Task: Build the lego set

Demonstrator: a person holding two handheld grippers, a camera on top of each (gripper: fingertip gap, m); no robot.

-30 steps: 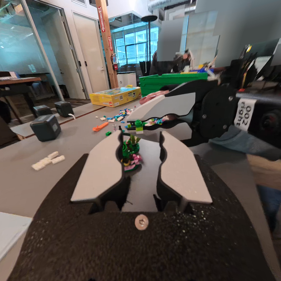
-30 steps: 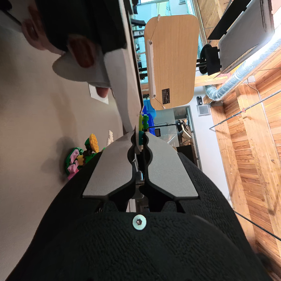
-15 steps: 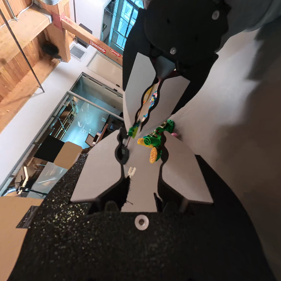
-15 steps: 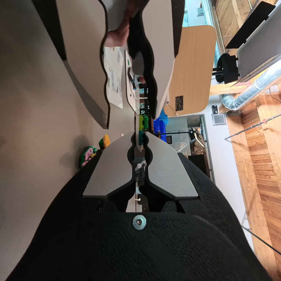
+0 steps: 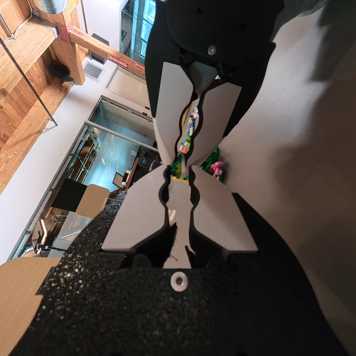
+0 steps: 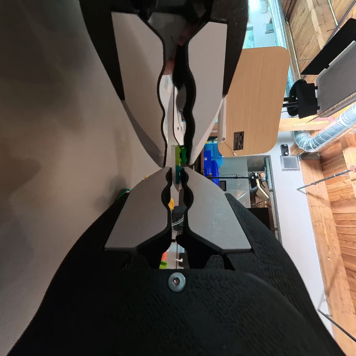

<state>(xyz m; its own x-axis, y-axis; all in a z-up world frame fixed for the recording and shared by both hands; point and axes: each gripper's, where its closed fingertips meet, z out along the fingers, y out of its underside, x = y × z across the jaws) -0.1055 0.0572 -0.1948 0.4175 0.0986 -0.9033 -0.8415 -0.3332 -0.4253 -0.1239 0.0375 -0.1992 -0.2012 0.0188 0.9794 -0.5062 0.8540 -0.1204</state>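
Between both grippers sits a small green-and-teal stack of plastic bricks (image 6: 179, 162): right gripper (image 6: 178, 173) pinches its teal end, left gripper (image 5: 179, 169) narrowed around its green end

My left gripper (image 5: 178, 169) and right gripper (image 6: 177, 171) look alike: each has two flat pale grey fingers (image 5: 138, 208) with wavy black inner edges, set on a rough, grainy black body (image 6: 173, 317). A single silver screw (image 5: 179, 281) sits in the middle of each body, and the left body is flecked with pale specks.
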